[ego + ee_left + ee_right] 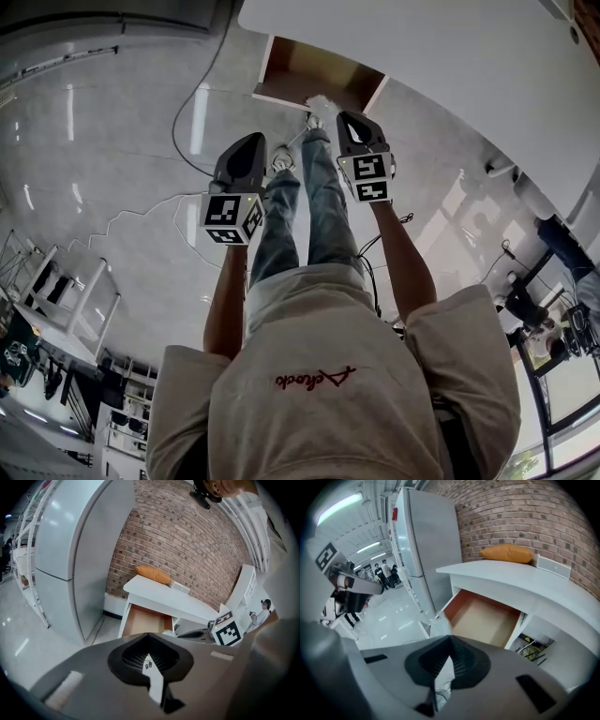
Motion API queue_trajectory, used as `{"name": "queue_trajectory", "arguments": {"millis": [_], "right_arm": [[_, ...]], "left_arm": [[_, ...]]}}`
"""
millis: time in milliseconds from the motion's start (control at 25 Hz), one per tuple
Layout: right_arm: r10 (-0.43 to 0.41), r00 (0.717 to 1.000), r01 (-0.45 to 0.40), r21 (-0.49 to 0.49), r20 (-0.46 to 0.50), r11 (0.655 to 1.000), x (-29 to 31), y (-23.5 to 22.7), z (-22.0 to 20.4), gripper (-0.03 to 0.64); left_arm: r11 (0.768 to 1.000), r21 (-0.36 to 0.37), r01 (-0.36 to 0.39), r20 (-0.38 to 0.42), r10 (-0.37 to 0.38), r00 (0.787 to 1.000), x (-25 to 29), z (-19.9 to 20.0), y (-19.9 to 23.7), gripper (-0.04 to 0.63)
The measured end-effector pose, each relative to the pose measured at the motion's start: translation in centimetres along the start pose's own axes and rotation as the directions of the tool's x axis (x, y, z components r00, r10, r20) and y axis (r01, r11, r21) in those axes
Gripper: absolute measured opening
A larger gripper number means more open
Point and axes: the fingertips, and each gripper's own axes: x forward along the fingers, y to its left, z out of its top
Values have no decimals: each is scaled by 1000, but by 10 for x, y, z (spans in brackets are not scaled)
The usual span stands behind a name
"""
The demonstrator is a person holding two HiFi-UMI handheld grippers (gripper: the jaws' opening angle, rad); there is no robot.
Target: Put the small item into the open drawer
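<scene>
An open wooden drawer (314, 77) sticks out from under a white desk (441, 56). In the right gripper view its bare bottom (485, 618) lies just ahead. My right gripper (349, 116) is shut on a small crumpled white item (322, 103), which pokes out past the jaw tips by the drawer's front rim. The same item (439, 624) shows in front of the right gripper (449, 651). My left gripper (251, 141) hangs lower left of the drawer, jaws together and holding nothing. From the left gripper (149, 656) the drawer (143, 620) lies further off.
An orange cushion (507, 553) lies on the desk top against a brick wall (187, 541). A tall grey fridge (70, 559) stands left of the desk. A cable (187, 122) runs over the glossy floor. The person's legs (300, 206) are between the grippers.
</scene>
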Motion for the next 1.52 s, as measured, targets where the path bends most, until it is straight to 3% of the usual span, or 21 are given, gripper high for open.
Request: {"name": "queue_trajectory", "arguments": {"millis": [320,840,1040,1320,1520], "right_arm": [[21,996,-39,-214,-87,976,43,-9,1,11],[3,981,-80,-384,-196,920,106,-19,-7,12],[-10,969,-91,-391,-249,916,126,-26,-21,12],[14,963,-99,-303,-270,948,144,-38,-30,15],[-8,966,-76,-312,-258,947,141,-42,-27,71]], "left_arm": [[999,-37,-26,-9,26,1000,1,-12,5,9],[994,-89,-58,-5,58,998,3,-25,3,9],[993,-94,-65,-12,64,998,0,-31,2,9],[993,-93,-68,-19,67,998,1,-34,4,9],[994,-93,-64,-22,62,998,-1,-32,3,9]]}}
